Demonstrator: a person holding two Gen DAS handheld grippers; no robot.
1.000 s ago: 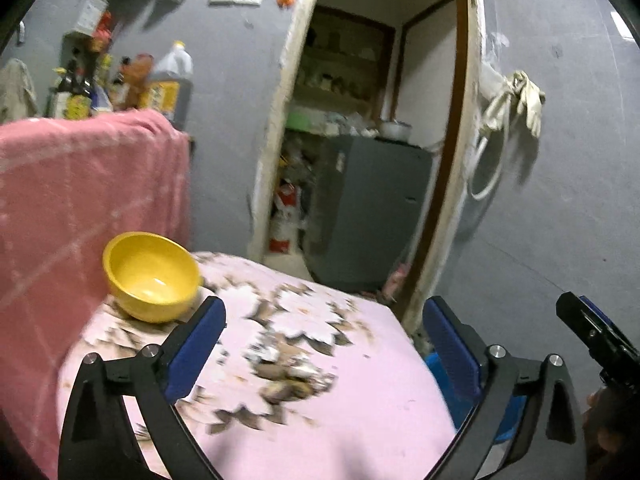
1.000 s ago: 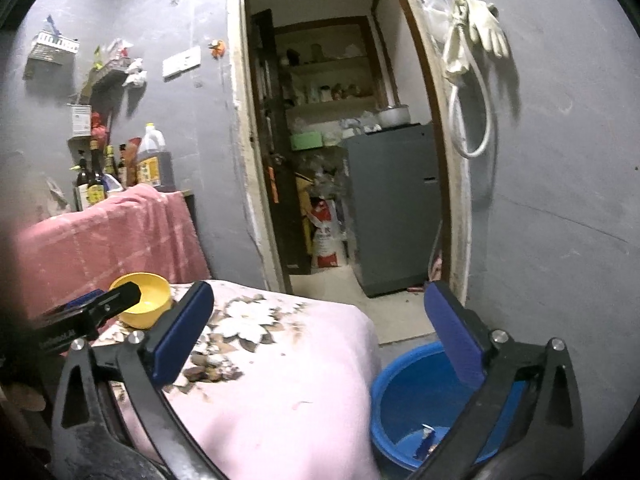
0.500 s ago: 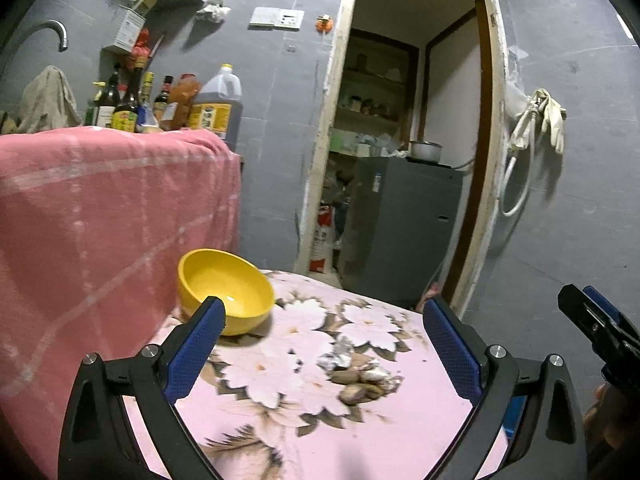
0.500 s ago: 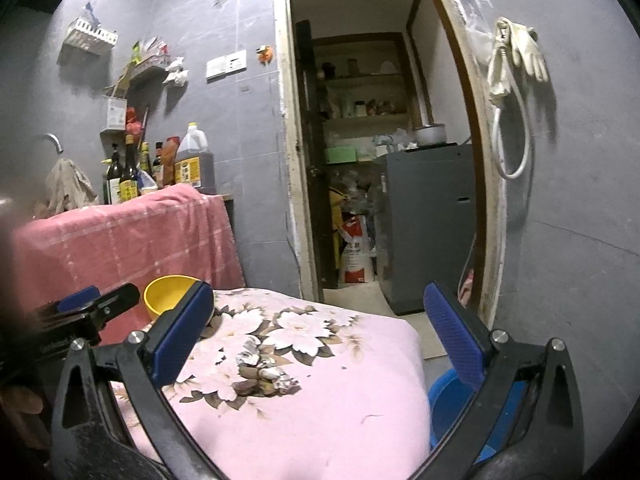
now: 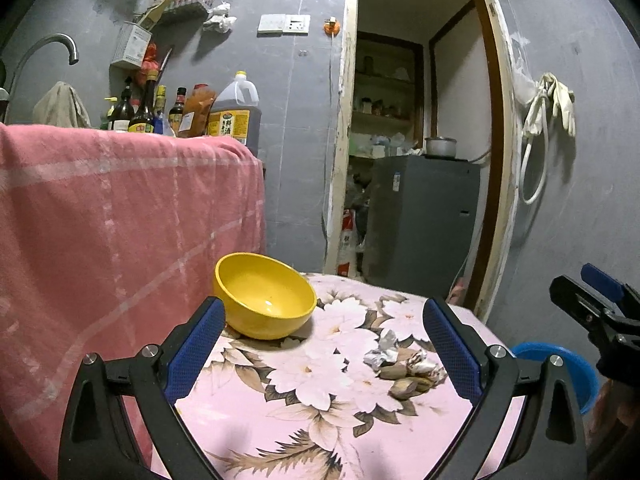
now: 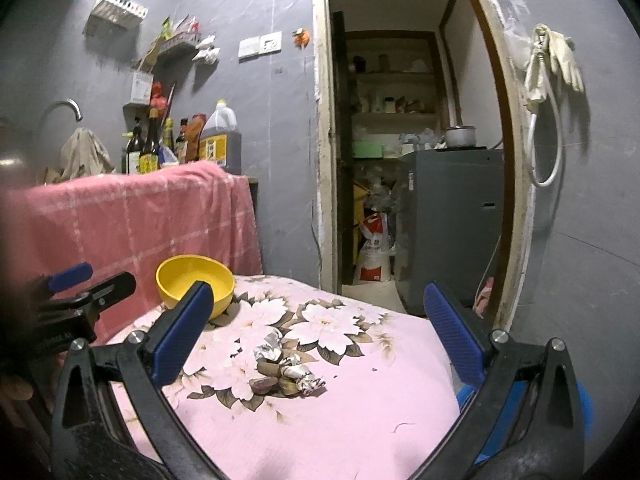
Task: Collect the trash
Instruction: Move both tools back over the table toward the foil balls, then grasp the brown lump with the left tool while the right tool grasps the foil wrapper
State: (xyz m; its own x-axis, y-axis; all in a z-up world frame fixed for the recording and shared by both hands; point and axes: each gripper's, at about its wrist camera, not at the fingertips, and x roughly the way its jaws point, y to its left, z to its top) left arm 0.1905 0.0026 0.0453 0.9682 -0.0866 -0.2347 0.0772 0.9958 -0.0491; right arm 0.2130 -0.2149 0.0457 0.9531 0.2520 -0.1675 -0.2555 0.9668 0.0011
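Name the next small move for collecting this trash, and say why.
Probably lower the right gripper onto the crumpled wrappers. Both grippers are open and empty, the pile lies loose on the floral cloth between its fingers, and the blue basin waits on that side.

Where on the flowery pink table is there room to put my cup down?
The near part of the pink floral tablecloth, in front of the crumpled foil and brown wrappers, is bare. So is the far right corner toward the doorway. It is crowded at the far left by the yellow plastic bowl and mid-table around the wrappers.
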